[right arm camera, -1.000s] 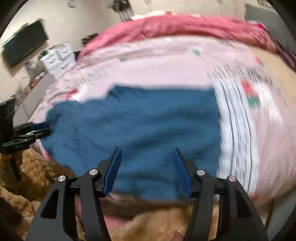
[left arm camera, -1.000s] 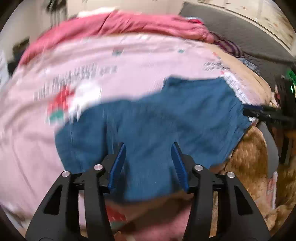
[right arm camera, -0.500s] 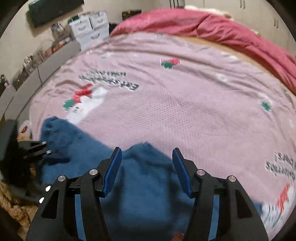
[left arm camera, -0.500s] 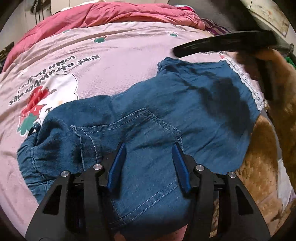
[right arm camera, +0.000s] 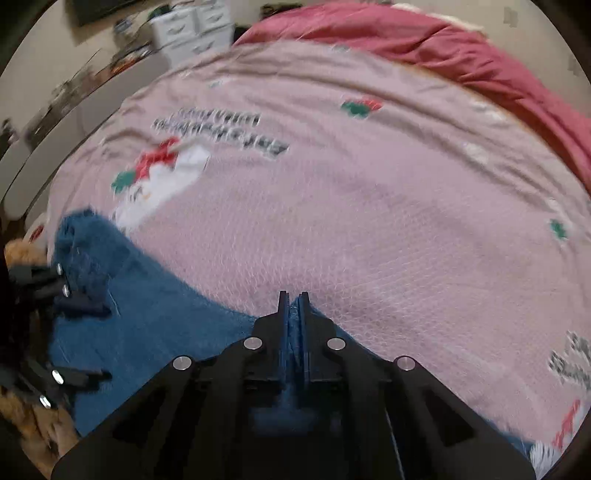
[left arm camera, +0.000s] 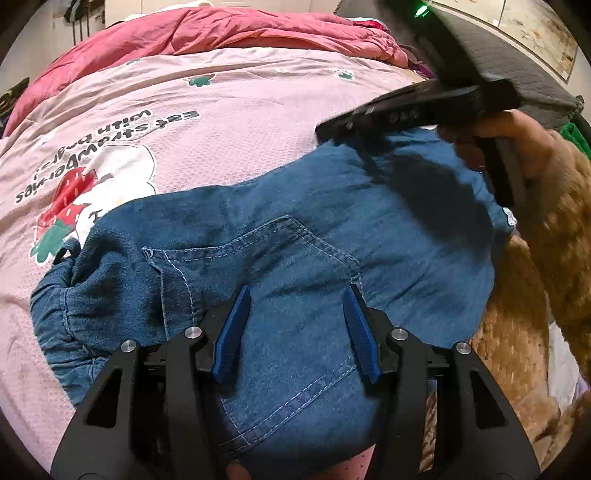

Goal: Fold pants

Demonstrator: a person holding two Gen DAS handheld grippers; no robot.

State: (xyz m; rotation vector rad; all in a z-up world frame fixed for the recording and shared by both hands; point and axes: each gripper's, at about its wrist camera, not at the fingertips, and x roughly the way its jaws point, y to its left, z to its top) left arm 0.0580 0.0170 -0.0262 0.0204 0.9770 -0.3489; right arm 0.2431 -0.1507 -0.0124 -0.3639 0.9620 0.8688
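Observation:
Blue denim pants [left arm camera: 295,221] lie flat on a pink bedspread [left arm camera: 240,92], back pocket up, waistband bunched at the left. My left gripper [left arm camera: 297,291] stands open just above the pocket area, with denim under its fingers and nothing pinched. My right gripper [right arm camera: 293,295] is shut on the far edge of the pants [right arm camera: 147,332], a fold of blue cloth pressed between its pads. In the left wrist view the right gripper [left arm camera: 321,133] reaches in from the upper right, held by a hand [left arm camera: 517,136]. The left gripper [right arm camera: 105,341] shows at the left edge of the right wrist view.
A red duvet [left arm camera: 221,29] is heaped along the far side of the bed. Brown fuzzy fabric [left arm camera: 517,314] lies at the near right beside the pants. White drawers [right arm camera: 192,26] stand beyond the bed. The bedspread [right arm camera: 369,203] stretches wide past the pants.
The right gripper swept across the pants to their far edge and closed its jaws on the cloth. The left gripper sank closer to the pants, then held still.

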